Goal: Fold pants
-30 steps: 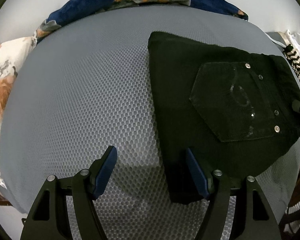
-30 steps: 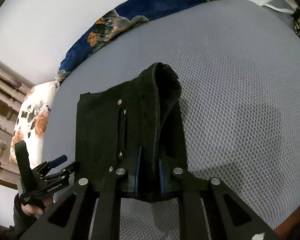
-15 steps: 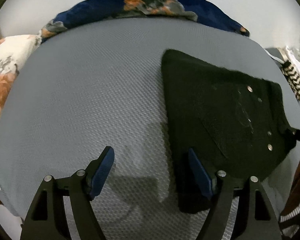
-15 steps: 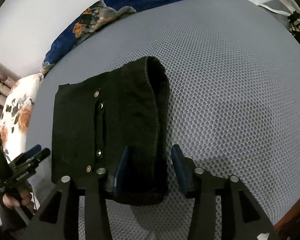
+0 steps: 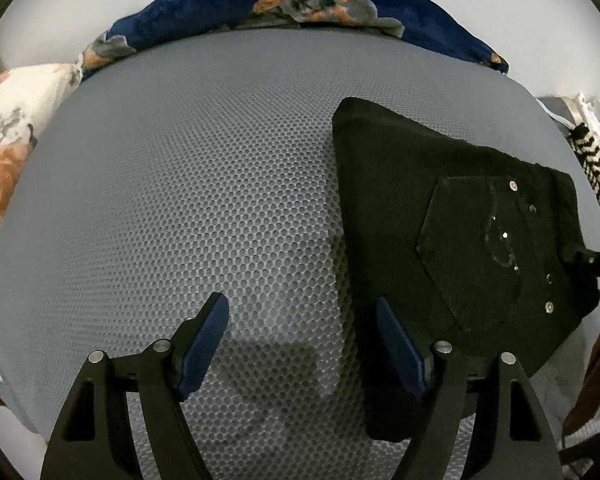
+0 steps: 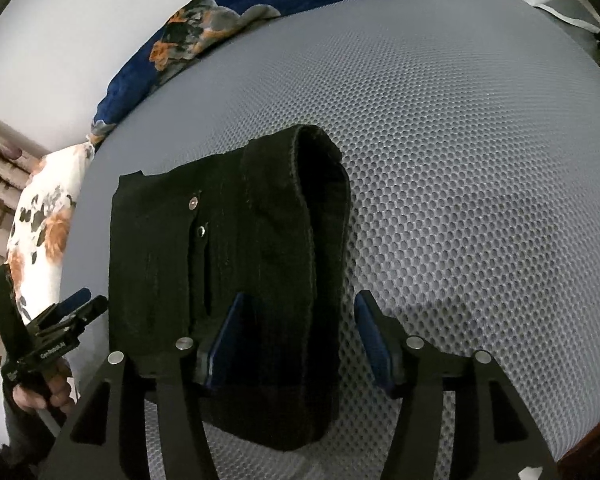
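The folded pants [image 5: 452, 264] lie on the mattress [image 5: 204, 200], on its right part in the left wrist view. A blanket [image 5: 300, 12] lies along the far edge of the mattress, behind the pants. A pillow [image 5: 8, 152] sits at the far left corner. The left gripper [image 5: 302, 340] is just left of the pants, above bare mattress. The right gripper [image 6: 300, 332] is at the other side, with a fold of the pants between its fingers.
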### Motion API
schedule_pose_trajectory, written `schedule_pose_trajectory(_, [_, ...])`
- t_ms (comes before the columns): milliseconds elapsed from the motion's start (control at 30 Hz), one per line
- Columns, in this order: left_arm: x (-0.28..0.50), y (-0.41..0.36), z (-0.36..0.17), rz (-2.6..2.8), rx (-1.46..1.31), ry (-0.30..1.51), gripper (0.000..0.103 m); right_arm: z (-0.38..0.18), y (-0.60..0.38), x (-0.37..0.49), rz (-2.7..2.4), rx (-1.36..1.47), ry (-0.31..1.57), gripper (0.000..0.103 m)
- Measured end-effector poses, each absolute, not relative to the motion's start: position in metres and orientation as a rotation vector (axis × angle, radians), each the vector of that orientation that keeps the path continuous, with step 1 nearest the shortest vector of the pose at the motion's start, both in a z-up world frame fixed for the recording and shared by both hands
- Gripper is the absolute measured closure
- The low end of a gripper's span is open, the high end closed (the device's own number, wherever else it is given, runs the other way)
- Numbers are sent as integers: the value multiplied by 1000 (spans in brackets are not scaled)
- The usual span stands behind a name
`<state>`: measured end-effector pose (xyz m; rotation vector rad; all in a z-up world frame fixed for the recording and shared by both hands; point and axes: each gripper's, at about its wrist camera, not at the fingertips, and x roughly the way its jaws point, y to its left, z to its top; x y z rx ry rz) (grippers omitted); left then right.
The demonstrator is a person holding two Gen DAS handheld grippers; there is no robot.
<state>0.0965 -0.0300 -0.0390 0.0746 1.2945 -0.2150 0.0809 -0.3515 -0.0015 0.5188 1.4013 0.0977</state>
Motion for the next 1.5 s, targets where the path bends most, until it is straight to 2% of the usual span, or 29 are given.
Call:
schedule_pose_trajectory(167, [101,-31,-42,-243,35,1322,26,-9,-352,87,135,531,1416,43])
schedule_pose_trajectory(467, [106,-33,-50,-301,-43,1367,26,-23,-363,95,217,619,1423,43])
schedule_pose_trajectory(633, [113,-30,-57,-370,-179,1418,31,-33,-381,96,257,761,1409,43])
schedule_pose_trajectory(833, [120,-33,-71,-439,-272,1474,43,-39,-390,96,343,836,1391,42])
schedule_pose_trajectory(933, [125,-35,-72,-466,-291,1465,43,-47,-389,98,405,887,1403,49])
schedule_pose_trajectory(1267, [147,-59,-80,-520,-310,1417,44,-63,-380,123,464,968,1357,59])
schedule_pose_trajectory(1333, [146,-62,-79,-503,-281,1402,50,-60,-376,125,436,971,1340,66])
schedule_pose_trajectory(1400, [146,-64,-77,-494,-269,1390,64,-54,-373,126,414,970,1326,69])
schedule_pose_trajectory(1500, [145,-57,-73,-500,-273,1377,78,-42,-367,132,404,952,1310,73])
